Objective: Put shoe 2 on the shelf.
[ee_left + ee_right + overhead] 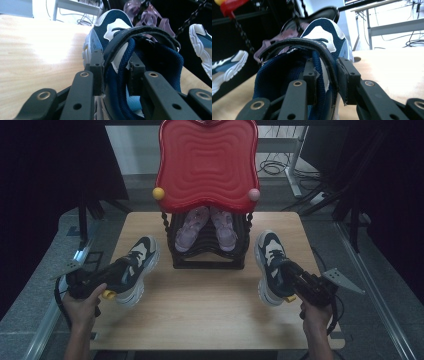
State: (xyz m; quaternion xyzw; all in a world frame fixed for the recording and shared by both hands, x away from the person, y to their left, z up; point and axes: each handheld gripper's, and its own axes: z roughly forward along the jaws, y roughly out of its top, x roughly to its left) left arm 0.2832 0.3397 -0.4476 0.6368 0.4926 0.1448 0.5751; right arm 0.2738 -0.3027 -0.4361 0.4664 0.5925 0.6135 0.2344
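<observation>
Two navy and white sneakers lie on the wooden table [210, 310], one on each side of a black rack. My left gripper [120, 272] is shut on the left sneaker [140, 257] at its collar. In the left gripper view one jaw is inside the opening and the other outside, with my left gripper [116, 67] pinching the strap and side wall of that sneaker [110, 27]. My right gripper [286, 274] is shut on the right sneaker [270, 255] the same way. In the right gripper view my right gripper [328, 67] clamps the collar of its sneaker [324, 30].
The black shoe rack [207, 257] stands at the table's far middle with a pair of pink shoes [192, 230] inside. A red wavy tray [207, 165] tops it, with a yellow ball [158, 193] and a pink ball [254, 195] at its corners. Cables lie on the floor beyond.
</observation>
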